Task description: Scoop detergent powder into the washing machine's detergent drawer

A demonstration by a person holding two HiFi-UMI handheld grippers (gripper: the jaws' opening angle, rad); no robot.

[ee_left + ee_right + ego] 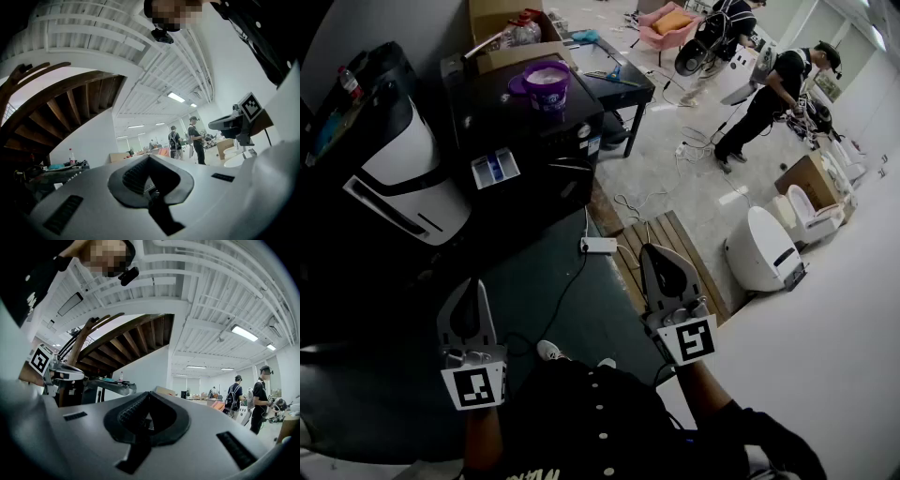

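A black washing machine (539, 150) stands far ahead of me, its white detergent drawer (495, 170) pulled out at the front. On top of it sits a purple tub (546, 84) holding pale powder. No scoop can be made out. Both grippers are held close to my body, far short of the machine, pointing level. My left gripper (470, 291) (149, 157) has its jaws together with nothing between them. My right gripper (656, 255) (149, 393) is likewise shut and empty. Each gripper's camera sees only the ceiling, the stairs and the room beyond its jaws.
A white and black appliance (403, 169) stands left of the machine. A power strip (598, 246) with its cable lies on the dark mat, beside a wooden pallet (675, 246). White units (764, 248) stand to the right; people (769, 94) work at the back.
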